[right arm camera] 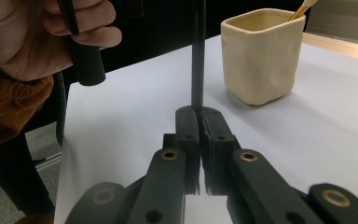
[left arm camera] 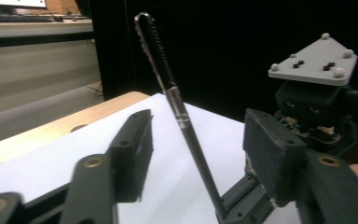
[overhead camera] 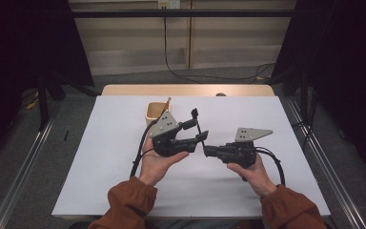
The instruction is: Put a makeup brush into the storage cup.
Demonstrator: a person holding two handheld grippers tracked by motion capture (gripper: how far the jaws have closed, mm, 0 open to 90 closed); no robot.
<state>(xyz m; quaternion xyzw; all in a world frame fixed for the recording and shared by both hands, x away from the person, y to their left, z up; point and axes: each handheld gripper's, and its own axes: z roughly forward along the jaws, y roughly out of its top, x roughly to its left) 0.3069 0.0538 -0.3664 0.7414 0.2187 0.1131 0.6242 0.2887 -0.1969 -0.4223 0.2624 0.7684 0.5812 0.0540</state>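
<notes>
Nowhere any readable writing or brand. Right hand-held gripper (right arm camera: 200, 116) clamped tight on the smooth dark handle of a slim bottle brush (left arm camera: 177, 107): straight rod, metal ferrule, twisted-wire bristle tip looped at the end. Left hand-held gripper (left arm camera: 196, 140) half open around that rod, matte black pads (left arm camera: 137, 144) apart from it, not pressing. Brush held above the white tabletop (overhead camera: 124, 181), between both hands. Nearby, a cream ceramic cup (right arm camera: 261, 56), squarish, dimpled, glossy, with a wooden stick (right arm camera: 303, 8) inside.
</notes>
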